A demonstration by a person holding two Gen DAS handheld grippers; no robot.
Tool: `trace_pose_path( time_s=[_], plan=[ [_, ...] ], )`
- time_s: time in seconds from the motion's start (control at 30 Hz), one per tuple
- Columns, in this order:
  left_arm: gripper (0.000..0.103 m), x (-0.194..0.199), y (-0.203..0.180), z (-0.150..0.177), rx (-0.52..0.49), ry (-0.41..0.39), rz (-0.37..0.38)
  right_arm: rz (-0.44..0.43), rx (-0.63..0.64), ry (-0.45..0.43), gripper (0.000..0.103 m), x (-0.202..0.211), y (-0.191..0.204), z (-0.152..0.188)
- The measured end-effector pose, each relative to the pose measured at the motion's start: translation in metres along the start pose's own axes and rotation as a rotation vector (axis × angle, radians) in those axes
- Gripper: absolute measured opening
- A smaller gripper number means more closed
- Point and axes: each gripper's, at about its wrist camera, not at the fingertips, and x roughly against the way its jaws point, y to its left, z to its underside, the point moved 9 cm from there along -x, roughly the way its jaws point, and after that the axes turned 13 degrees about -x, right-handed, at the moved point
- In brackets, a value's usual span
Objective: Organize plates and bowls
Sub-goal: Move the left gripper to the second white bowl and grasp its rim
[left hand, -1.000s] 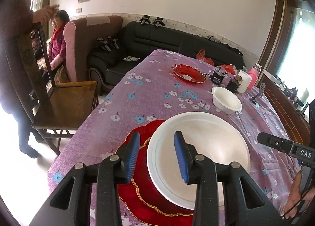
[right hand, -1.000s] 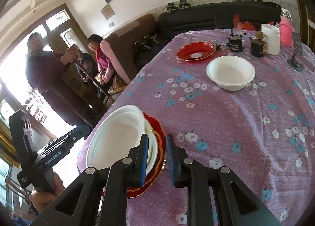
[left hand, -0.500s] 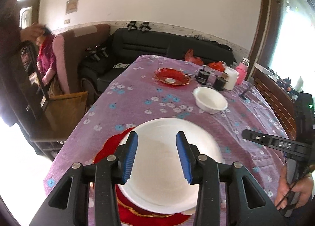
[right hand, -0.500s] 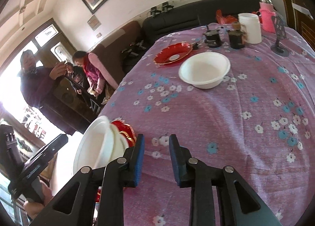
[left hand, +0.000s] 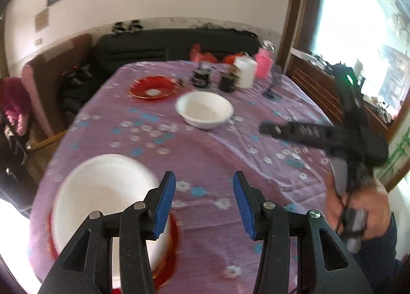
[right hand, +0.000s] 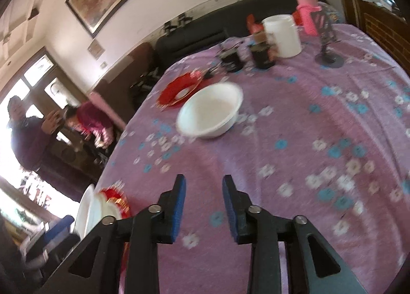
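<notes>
A large white plate (left hand: 102, 196) lies on a red plate (left hand: 171, 245) at the near left of the table; in the right wrist view the same stack (right hand: 102, 207) shows at the lower left edge. A white bowl (left hand: 205, 109) (right hand: 210, 114) stands mid-table, and a small red plate (left hand: 153, 87) (right hand: 180, 89) lies beyond it. My left gripper (left hand: 203, 204) hangs over bare cloth just right of the white plate, its jaws opening with nothing between them. My right gripper (right hand: 202, 204) is over the cloth short of the bowl, jaws opening and empty.
A purple flowered cloth (right hand: 320, 140) covers the table. At its far end stand dark jars (right hand: 261, 57), a white container (right hand: 282, 35), a pink bottle (right hand: 307, 14) and a small stand (right hand: 328, 55). Two people (right hand: 51, 125) are at the left by a chair. The other gripper (left hand: 320, 135) and a hand (left hand: 364, 204) show right.
Both grippers have swung right, away from the stacked plates, and their jaws have widened. The white plate now lies left of both grippers. The white bowl has come nearer the centre of each view.
</notes>
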Motion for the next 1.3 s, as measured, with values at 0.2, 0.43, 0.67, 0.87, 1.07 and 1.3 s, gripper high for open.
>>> trace_pose_path(
  time_s=[0.2, 0.43, 0.67, 0.87, 1.07, 1.3],
  plan=[
    [0.047, -0.047, -0.025, -0.007, 0.019, 0.083, 0.039, 0.078, -0.067, -0.016, 0.038, -0.035, -0.028, -0.048],
    [0.047, -0.082, -0.032, -0.013, 0.060, 0.155, 0.028, 0.090, -0.122, -0.047, 0.038, -0.063, -0.069, -0.058],
    [0.050, -0.107, -0.031, -0.053, 0.196, 0.166, 0.043, 0.081, -0.191, -0.091, 0.038, -0.046, -0.087, -0.066],
    [0.050, -0.133, 0.001, -0.108, 0.302, 0.157, -0.028, 0.066, -0.261, -0.086, 0.038, -0.041, -0.105, -0.071],
    [0.050, -0.176, 0.065, -0.117, 0.416, 0.236, -0.093, 0.037, -0.275, -0.088, 0.038, -0.034, -0.104, -0.073],
    [0.040, -0.234, 0.090, -0.087, 0.554, 0.376, -0.025, 0.019, -0.266, -0.072, 0.038, -0.036, -0.096, -0.071]
  ],
)
